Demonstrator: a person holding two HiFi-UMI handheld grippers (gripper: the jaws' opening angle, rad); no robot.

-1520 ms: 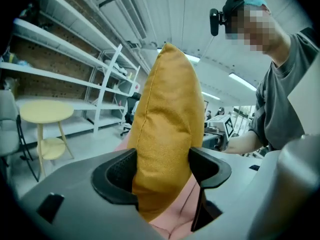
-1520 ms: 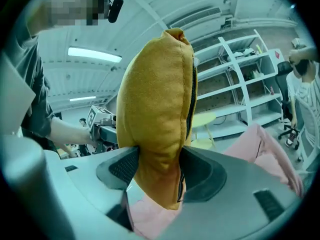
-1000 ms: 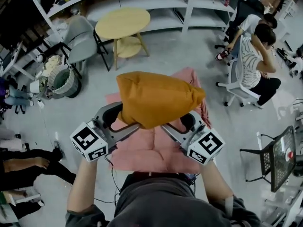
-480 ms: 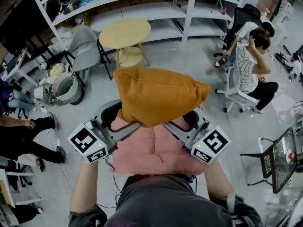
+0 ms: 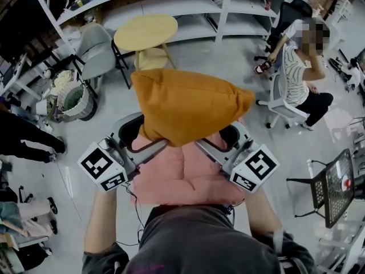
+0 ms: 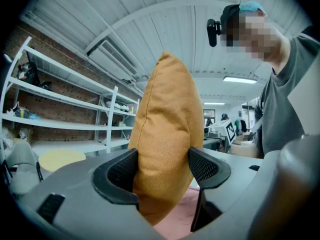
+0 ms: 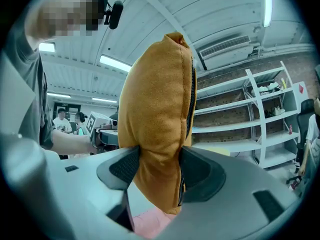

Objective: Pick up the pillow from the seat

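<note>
Item inspected: one mustard-orange pillow [image 5: 188,110]. It is held in the air above the pink seat [image 5: 182,181] and clear of it, with no part resting on the seat cushion. It lies roughly level, broad face up, and one corner points off to the right of the seat.

Left gripper [image 6: 162,166]: its fingers [image 6: 122,171] stand wide apart but are closed on the pillow's left end. Both ribbed pads press into the cloth, which bulges above and below them. The hold looks firm, and nothing else sits between them.

Right gripper [image 7: 159,166]: same condition. Its fingers [image 7: 125,166] are spread wide and clamped on the pillow's right end, along the edge that carries the dark zip [image 7: 192,99]. The stuffing is pinched in at the pads.

Both grippers sit over the near half of the seat, one at each side, angled in towards each other. The left marker cube [image 5: 102,165] hangs over the seat's left edge and the right marker cube [image 5: 255,168] over its right edge.

Surroundings, placed from the seat:
- A round yellow table [image 5: 145,30] stands on the floor beyond it, slightly left.
- A grey chair [image 5: 97,44] stands beyond it, further left.
- A woven basket [image 5: 74,99] sits to its left.
- White shelving [image 5: 222,10] runs along the far side beyond it.
- A person [image 5: 296,73] sits on a white office chair beyond it and to the right, well apart from it.
- A black mesh chair [image 5: 333,190] stands to its right, well apart
</note>
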